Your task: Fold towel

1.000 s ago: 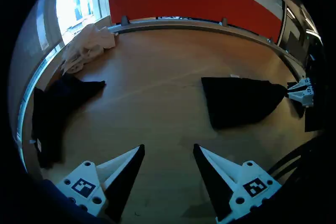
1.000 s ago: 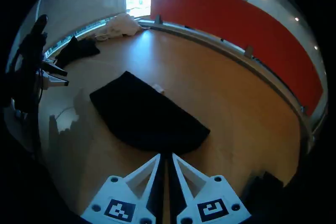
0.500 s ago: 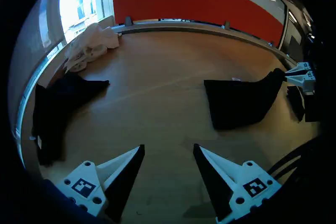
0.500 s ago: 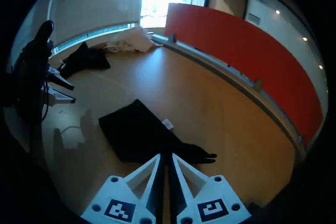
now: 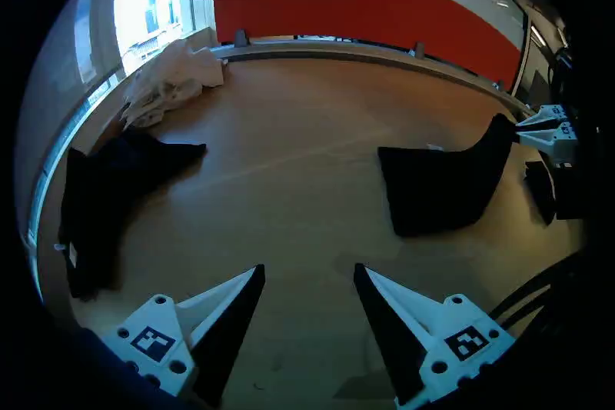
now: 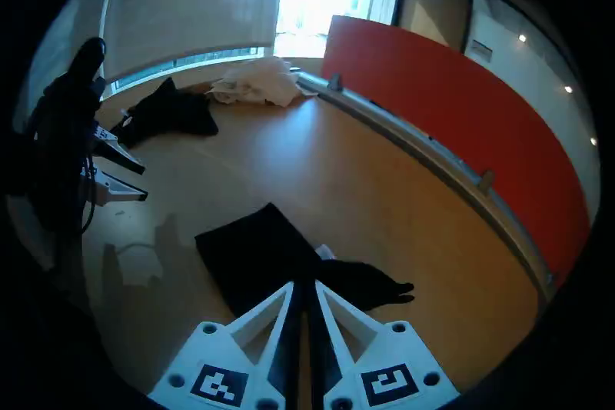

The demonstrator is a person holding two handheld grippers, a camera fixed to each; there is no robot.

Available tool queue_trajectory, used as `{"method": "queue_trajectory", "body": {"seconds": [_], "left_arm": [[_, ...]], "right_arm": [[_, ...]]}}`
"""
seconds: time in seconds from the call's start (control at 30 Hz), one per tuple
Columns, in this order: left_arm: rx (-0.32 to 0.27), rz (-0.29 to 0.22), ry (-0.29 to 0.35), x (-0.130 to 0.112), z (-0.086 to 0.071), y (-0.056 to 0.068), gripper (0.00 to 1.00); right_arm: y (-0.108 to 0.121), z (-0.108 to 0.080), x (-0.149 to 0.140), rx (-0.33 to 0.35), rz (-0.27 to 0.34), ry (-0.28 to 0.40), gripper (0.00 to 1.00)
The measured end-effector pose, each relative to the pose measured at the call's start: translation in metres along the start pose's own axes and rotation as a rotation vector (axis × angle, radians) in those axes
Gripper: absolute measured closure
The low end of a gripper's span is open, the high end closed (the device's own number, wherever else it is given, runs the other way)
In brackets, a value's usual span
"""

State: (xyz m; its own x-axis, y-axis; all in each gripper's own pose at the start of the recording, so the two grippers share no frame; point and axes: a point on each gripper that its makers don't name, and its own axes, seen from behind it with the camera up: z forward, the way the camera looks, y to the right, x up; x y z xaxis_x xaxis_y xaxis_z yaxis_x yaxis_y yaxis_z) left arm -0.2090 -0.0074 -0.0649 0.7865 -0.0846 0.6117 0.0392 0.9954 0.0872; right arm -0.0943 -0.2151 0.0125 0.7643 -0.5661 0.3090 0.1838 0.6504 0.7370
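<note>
The black towel point(image 5: 438, 187) lies on the wooden table point(image 5: 307, 125), right of centre as the left gripper view sees it, with one corner raised off the surface. The right gripper point(image 6: 304, 288) has its fingers pressed together on that corner, pinching the cloth. I take this as readying that edge to be carried over the rest for a fold. The left gripper point(image 5: 307, 271) hangs low over bare wood, well apart from the towel, its fingers spread wide and holding nothing. It looks ready to pin the cloth or take another corner. A second black cloth point(image 5: 108, 187) and a white heap point(image 5: 173, 75) sit by the window, out of the way, near a red partition point(image 5: 361, 6).
</note>
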Motion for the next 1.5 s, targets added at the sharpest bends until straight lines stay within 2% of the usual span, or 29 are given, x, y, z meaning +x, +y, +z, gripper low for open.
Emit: {"method": "queue_trajectory", "body": {"seconds": [0.2,0.4,0.6,0.77,0.87,1.07,1.17,1.27,1.33,1.43,1.5], "left_arm": [[0.004,-0.011,0.006,0.001,-0.004,-0.005,0.15],[0.007,-0.042,0.021,0.002,-0.013,-0.009,0.15],[0.009,-0.064,0.026,-0.001,-0.022,-0.014,0.15],[0.022,-0.085,0.034,-0.005,-0.028,-0.019,0.15],[0.024,-0.108,0.037,-0.007,-0.031,-0.021,0.15],[0.02,-0.139,0.041,-0.008,-0.032,-0.023,0.15],[0.021,-0.135,0.04,-0.009,-0.031,-0.024,0.15],[0.024,-0.128,0.038,-0.01,-0.031,-0.025,0.15],[0.024,-0.128,0.038,-0.01,-0.03,-0.025,0.15],[0.022,-0.131,0.039,-0.01,-0.03,-0.025,0.15],[0.021,-0.132,0.039,-0.009,-0.03,-0.025,0.15]], "right_arm": [[-0.01,0.006,0.01,0.026,-0.019,0.002,0.96],[-0.034,0.025,0.023,0.08,-0.064,-0.008,0.96],[-0.068,0.056,0.028,0.153,-0.098,-0.033,0.96],[-0.106,0.089,0.023,0.235,-0.088,-0.061,0.96],[-0.121,0.105,0.014,0.265,-0.074,-0.093,0.96],[-0.132,0.115,0.002,0.281,-0.081,-0.133,0.95],[-0.131,0.114,0.002,0.275,-0.078,-0.135,0.93],[-0.129,0.112,0.003,0.268,-0.064,-0.132,0.81],[-0.126,0.111,0.004,0.259,-0.055,-0.129,0.68],[-0.122,0.108,0.004,0.245,-0.045,-0.125,0.43],[-0.12,0.106,0.004,0.24,-0.04,-0.125,0.32]]}}
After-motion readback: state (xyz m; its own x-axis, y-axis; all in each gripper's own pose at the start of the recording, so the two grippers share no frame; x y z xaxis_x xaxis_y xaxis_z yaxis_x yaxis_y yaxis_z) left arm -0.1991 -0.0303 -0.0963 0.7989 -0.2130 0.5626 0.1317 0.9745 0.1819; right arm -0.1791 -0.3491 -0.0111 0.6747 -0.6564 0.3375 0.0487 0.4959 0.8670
